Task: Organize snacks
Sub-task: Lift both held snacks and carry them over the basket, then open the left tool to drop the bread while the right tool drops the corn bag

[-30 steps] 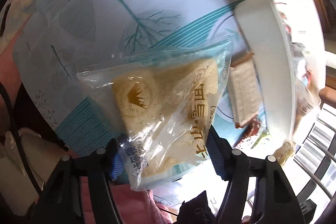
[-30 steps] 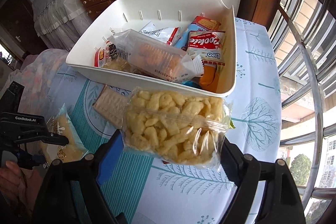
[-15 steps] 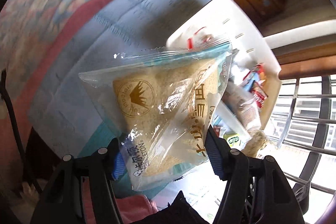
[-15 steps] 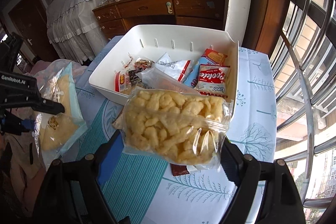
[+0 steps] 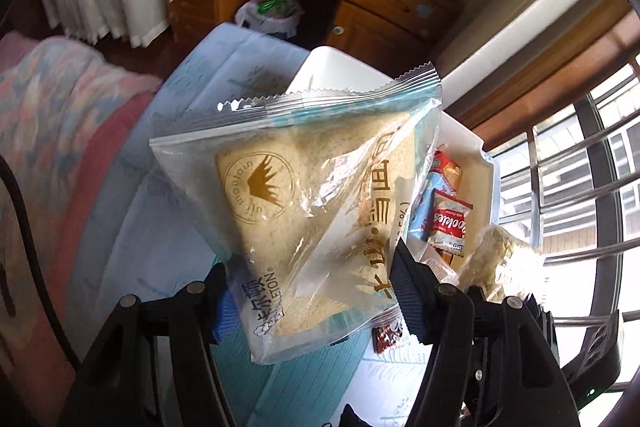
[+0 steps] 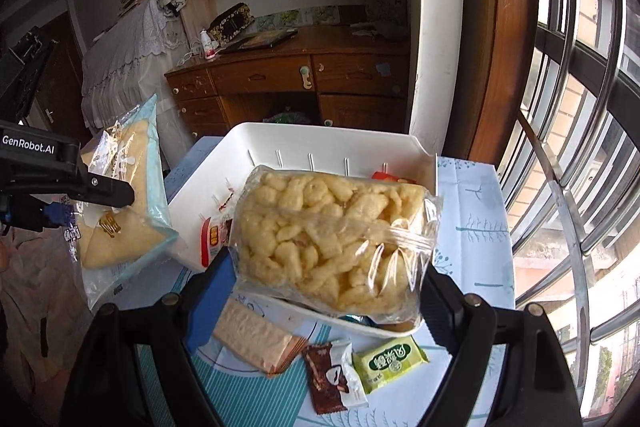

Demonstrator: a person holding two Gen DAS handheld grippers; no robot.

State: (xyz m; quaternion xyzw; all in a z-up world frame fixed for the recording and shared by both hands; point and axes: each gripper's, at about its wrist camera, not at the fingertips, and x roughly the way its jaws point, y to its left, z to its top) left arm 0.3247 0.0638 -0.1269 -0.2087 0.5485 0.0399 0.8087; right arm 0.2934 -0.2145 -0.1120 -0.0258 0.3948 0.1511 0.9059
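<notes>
Mid-task, both hands loaded. Nearest to the right wrist camera, the right gripper (image 6: 326, 291) has its jaws spread wide and clamped on the sides of a clear bag of puffed snacks (image 6: 334, 239), held up in the air just in front of the white bin (image 6: 320, 143). The left gripper (image 5: 310, 301) has its jaws about half open, pinching a clear sandwich-bread packet (image 5: 304, 203), also airborne, left of the bin. Below the puffed snacks, still loose on the tabletop (image 6: 476, 227) in front of the bin: a cracker pack (image 6: 256, 339), a brown-and-white wrapper (image 6: 332, 383), a green packet (image 6: 386, 361). Farther out, the bin already holds several packs, including a red-and-white cookie pack (image 5: 450, 223). Done: part of the snacks are binned. Left, by my read: drop both held bags in, then clear the three loose ones.
</notes>
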